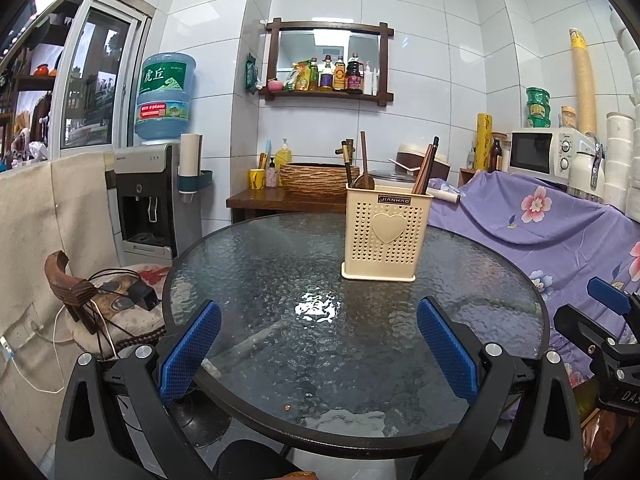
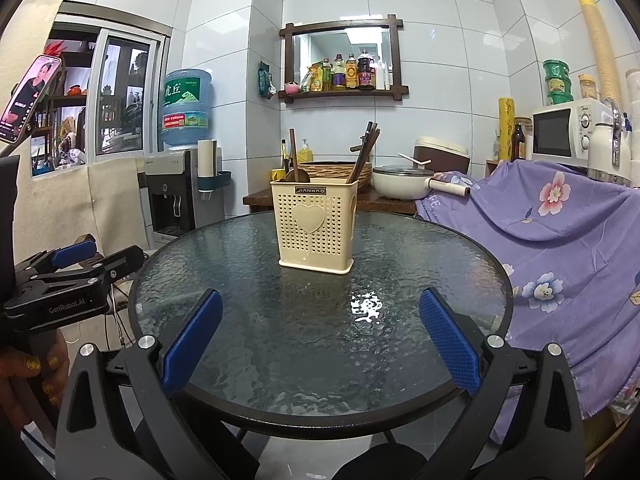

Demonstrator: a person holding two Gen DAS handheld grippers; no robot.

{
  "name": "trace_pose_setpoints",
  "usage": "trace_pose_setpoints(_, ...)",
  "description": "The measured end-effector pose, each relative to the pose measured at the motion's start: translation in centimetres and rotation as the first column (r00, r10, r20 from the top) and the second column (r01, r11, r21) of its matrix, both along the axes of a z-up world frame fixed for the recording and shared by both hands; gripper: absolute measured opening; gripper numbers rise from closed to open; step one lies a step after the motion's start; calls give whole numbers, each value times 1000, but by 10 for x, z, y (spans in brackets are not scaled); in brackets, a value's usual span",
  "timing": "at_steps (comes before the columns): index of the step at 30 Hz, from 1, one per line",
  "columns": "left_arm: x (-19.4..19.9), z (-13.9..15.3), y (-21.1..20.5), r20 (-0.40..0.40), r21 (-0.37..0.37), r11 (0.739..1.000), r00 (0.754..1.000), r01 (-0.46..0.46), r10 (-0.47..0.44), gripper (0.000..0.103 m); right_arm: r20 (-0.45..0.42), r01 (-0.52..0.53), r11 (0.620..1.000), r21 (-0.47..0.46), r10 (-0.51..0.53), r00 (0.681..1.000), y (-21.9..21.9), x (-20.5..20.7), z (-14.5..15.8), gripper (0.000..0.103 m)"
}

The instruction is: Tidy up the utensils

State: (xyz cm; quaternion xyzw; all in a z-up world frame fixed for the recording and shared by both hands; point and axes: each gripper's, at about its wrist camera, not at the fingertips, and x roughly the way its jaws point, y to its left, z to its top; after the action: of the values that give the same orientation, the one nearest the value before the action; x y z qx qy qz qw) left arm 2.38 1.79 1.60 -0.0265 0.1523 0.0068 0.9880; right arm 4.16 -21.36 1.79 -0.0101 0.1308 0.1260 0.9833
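Observation:
A cream perforated utensil holder with a heart on its front stands on the round glass table, toward the far side. It also shows in the right wrist view. Dark chopsticks lean in its right part, and a wooden spoon stands in its left part. My left gripper is open and empty over the table's near edge. My right gripper is open and empty, also at the near edge. Each gripper shows at the side of the other's view.
A purple flowered cloth covers furniture right of the table. A chair with a cushion and cables stands at the left. A water dispenser and a wooden side table with a basin are behind. A phone hangs at the left.

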Motion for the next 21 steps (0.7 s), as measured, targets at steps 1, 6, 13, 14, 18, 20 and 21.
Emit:
trace_pose_setpoints(1,0,0,-1,1,1,1000,1000,-1,1,96,0,-1,1000,0,1,1000,0,0,0,97)
trace_pose_setpoints(6,0,0,-1,2,1,1000,1000,-2,2,96,-2,-3,1000,0,3,1000,1,-1,0,97)
trace_pose_setpoints(13,2,-1,-1,-3,6,1000,1000,3,-3,96,-8,-4,1000,1,4,1000,0,0,-1,97)
trace_pose_setpoints(14,2,-1,-1,-2,7,1000,1000,4,-4,96,-8,-4,1000,1,4,1000,-1,1,-1,97)
trace_pose_setpoints(18,2,-1,-1,-3,7,1000,1000,4,-4,96,-8,-5,1000,1,5,1000,0,1,-1,97)
trace_pose_setpoints(20,2,-1,-1,-3,9,1000,1000,4,-4,96,-8,-5,1000,1,5,1000,-1,1,-1,97)
trace_pose_setpoints(21,2,-2,-1,-3,9,1000,1000,4,-4,96,-8,-5,1000,0,5,1000,-1,1,-1,97)
